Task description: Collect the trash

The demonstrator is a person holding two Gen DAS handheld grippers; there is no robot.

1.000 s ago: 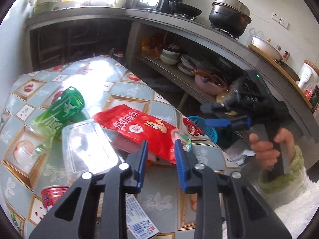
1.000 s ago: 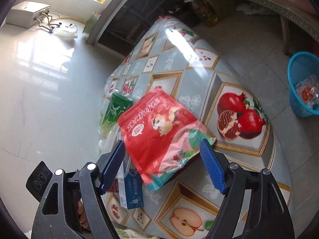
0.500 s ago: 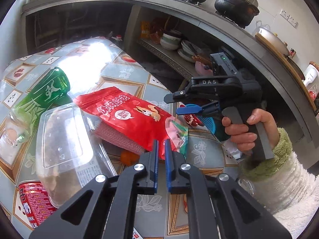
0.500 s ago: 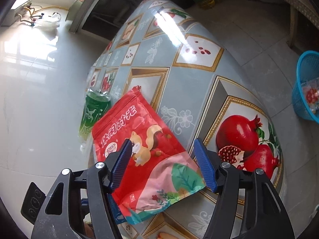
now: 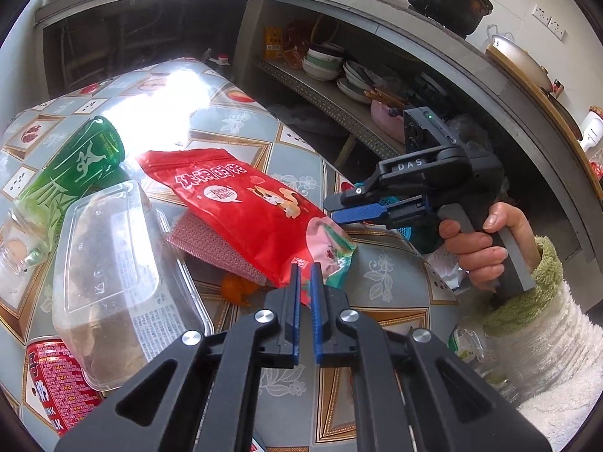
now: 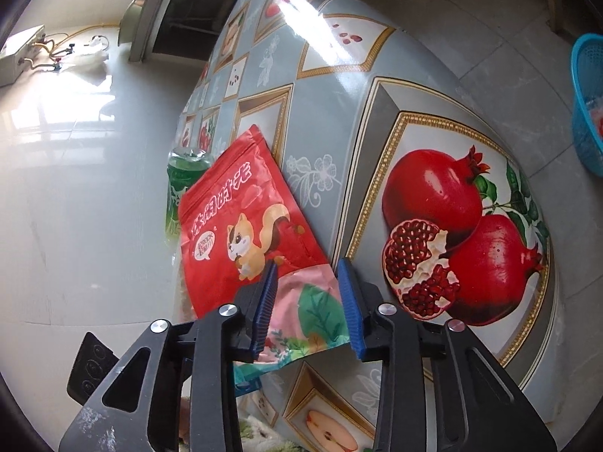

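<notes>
The left claw (image 5: 305,275) is clenched on the near corner of the snack bag (image 5: 248,211), with its two blue pads drawn almost together and the bag's edge pinched between them. The right claw (image 6: 307,271) is released: its pads stand apart, one on each side of the bag's lower end, with the bag (image 6: 245,226) lying between and beyond them. Whether either right pad touches the bag cannot be told.

The bag is a flat, glossy red pouch. It carries white lettering, a white speech-bubble label and a cartoon squirrel. Its lower end, nearest both claws, is pink with green leaf artwork. The far end is a sealed red strip. The foil is creased and slightly puffed, and it lies at a slant, with the end at the left claw lifted off the bench (image 6: 339,120).

Under the bag, just ahead of the left claw, lies a pink mesh pad (image 5: 211,245), and an orange object (image 5: 235,290) that cannot be identified. To the left of the left claw sits a clear plastic tub (image 5: 113,282), with a red can (image 5: 56,384) partly beneath it. Beyond the tub lies a green bottle (image 5: 71,173) on its side; from the right claw it shows behind the bag's far edge. A blue basket (image 6: 588,105) stands on the floor, far right of the right claw.
</notes>
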